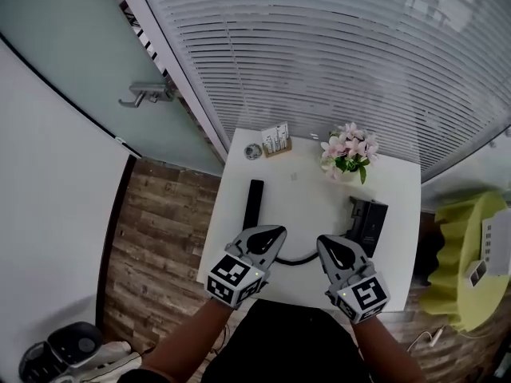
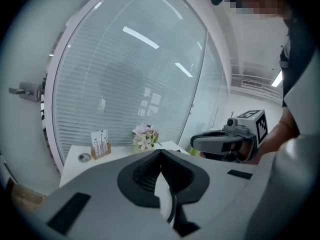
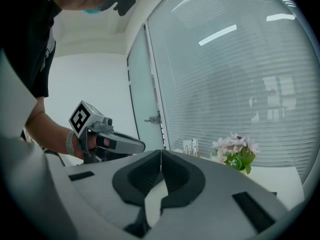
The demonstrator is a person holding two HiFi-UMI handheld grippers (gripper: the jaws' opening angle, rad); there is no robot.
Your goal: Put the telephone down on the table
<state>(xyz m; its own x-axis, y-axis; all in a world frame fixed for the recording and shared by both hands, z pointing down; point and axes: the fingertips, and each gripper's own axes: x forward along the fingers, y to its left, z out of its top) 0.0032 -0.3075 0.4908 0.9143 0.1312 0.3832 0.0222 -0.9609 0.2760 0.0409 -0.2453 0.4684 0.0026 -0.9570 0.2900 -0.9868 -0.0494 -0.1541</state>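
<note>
Table (image 1: 307,183) is small and white. Its back edge is near the blinds (image 1: 319,54), the flowers (image 1: 347,152) sit at the far right, and the middle is bare. I'm holding both grippers over the near edge, and the left gripper (image 1: 275,232) and right gripper (image 1: 324,242) are each clenched on nothing. The telephone handset (image 1: 254,202) lies on the table beyond the left jaws, and the telephone base (image 1: 369,222) is beyond the right ones. The cord (image 1: 299,258) curves between them.
</note>
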